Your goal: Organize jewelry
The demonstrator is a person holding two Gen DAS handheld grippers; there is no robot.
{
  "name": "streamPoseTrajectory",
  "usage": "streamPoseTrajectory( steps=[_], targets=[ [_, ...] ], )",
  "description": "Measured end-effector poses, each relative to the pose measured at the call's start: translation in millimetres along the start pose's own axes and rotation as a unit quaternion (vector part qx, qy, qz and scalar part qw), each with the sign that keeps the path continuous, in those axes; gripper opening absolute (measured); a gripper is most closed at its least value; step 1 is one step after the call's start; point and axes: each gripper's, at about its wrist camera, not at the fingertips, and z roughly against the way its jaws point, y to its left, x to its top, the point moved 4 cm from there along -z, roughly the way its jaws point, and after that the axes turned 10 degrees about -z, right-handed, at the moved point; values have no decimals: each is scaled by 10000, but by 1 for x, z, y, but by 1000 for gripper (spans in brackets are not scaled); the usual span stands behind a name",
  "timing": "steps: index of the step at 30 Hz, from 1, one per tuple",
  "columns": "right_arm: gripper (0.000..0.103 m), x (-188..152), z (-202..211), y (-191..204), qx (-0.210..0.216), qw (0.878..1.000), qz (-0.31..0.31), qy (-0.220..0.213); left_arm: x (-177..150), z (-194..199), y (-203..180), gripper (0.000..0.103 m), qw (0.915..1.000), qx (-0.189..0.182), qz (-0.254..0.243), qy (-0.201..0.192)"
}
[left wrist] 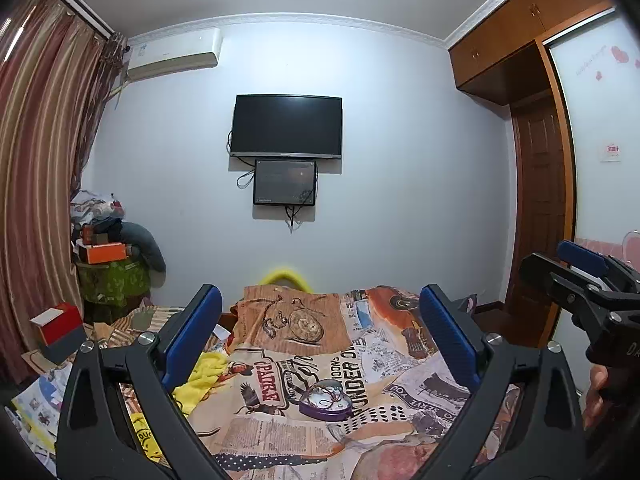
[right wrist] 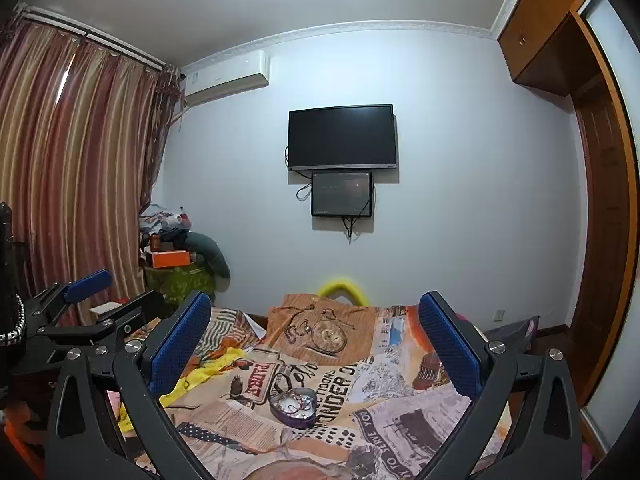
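A purple heart-shaped tin [left wrist: 325, 400] lies open on the patterned bedspread [left wrist: 280, 432] and holds a tangle of jewelry. It also shows in the right wrist view [right wrist: 294, 405]. My left gripper [left wrist: 320, 336] is open and empty, held above the bed with the tin low between its blue fingers. My right gripper [right wrist: 316, 340] is open and empty, also above the bed behind the tin. Each gripper shows at the edge of the other's view: the right one in the left wrist view [left wrist: 576, 268], the left one in the right wrist view [right wrist: 104, 292].
A wall-mounted TV [left wrist: 287, 126] with a smaller screen [left wrist: 285, 182] below it faces the bed. Striped curtains [left wrist: 40, 160] hang at the left. A cluttered pile with an orange box [left wrist: 105, 252] stands in the left corner. A wooden wardrobe [left wrist: 536, 152] is at the right. A yellow cloth [left wrist: 204, 376] lies at the bed's left edge.
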Motion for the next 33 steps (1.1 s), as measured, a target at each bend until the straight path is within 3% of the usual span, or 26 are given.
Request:
streamPoseTrajectory(
  steps=[33],
  targets=[
    [103,-3,6,-7,-29,9997,-108,210,-7,-13,0,100,9998,-120,94,150]
  ],
)
